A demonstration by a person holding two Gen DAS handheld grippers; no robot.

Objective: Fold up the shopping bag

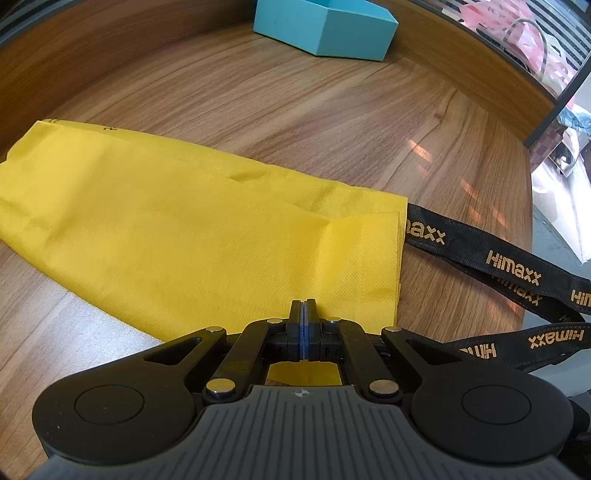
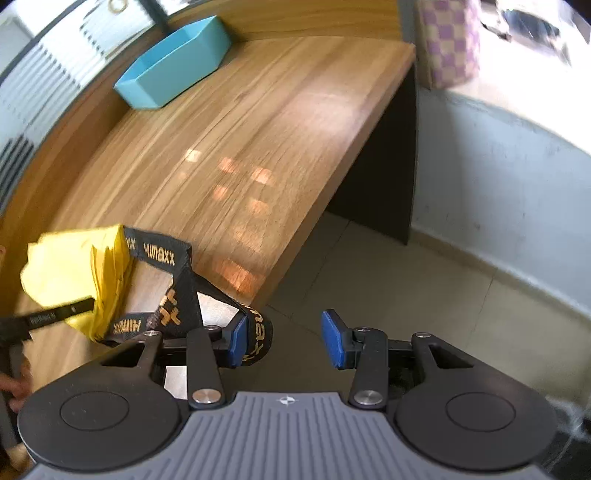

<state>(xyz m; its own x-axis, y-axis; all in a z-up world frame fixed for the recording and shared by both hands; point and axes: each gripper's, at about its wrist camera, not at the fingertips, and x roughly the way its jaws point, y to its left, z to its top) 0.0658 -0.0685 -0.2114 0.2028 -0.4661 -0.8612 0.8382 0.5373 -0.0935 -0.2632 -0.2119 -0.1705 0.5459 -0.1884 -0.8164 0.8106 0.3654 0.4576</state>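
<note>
A yellow shopping bag (image 1: 177, 229) lies flat and folded lengthwise on the wooden table (image 1: 295, 110). Its black handle straps (image 1: 509, 269) with gold lettering trail off to the right. My left gripper (image 1: 303, 314) is shut, its tips resting on the bag's near edge, with no fabric visible between the pads. In the right wrist view the bag (image 2: 70, 266) is at the left, bunched up. The straps (image 2: 173, 295) run from it to my right gripper (image 2: 285, 341). That gripper is open past the table's edge, and the strap loop (image 2: 258, 339) leans against its left pad only.
A light blue hexagonal tray (image 1: 325, 26) (image 2: 173, 70) stands at the back of the table. The table's right edge (image 2: 332, 206) drops to a tiled floor (image 2: 406, 288). A purple checkered bag (image 2: 448, 40) stands beyond it. A person's hand (image 2: 14, 384) is at the far left.
</note>
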